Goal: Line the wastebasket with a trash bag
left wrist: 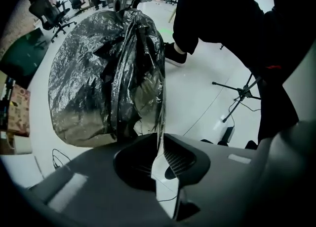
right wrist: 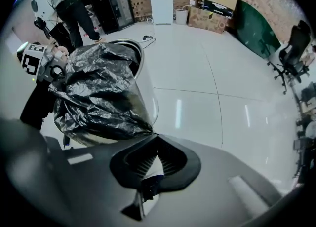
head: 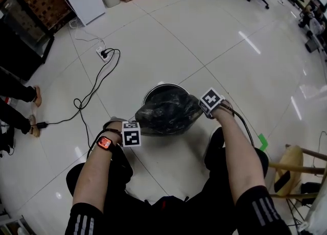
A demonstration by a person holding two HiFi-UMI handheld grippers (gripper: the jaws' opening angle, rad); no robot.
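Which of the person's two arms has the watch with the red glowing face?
The left arm, at the head view's left: the red-lit watch sits on its wrist. The right arm shows no watch.

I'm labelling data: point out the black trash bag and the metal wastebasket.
Black plastic trash bag (head: 166, 112): head view, crumpled middle.
Round metal wastebasket (head: 162, 85): head view, far rim.

Glossy crinkled black: trash bag (left wrist: 98, 73), running between grey fingers (left wrist: 89, 181). Silver: wastebasket (right wrist: 146, 90), beyond fingers. Black-and-white squares: marker cube (head: 131, 133), above fingers.
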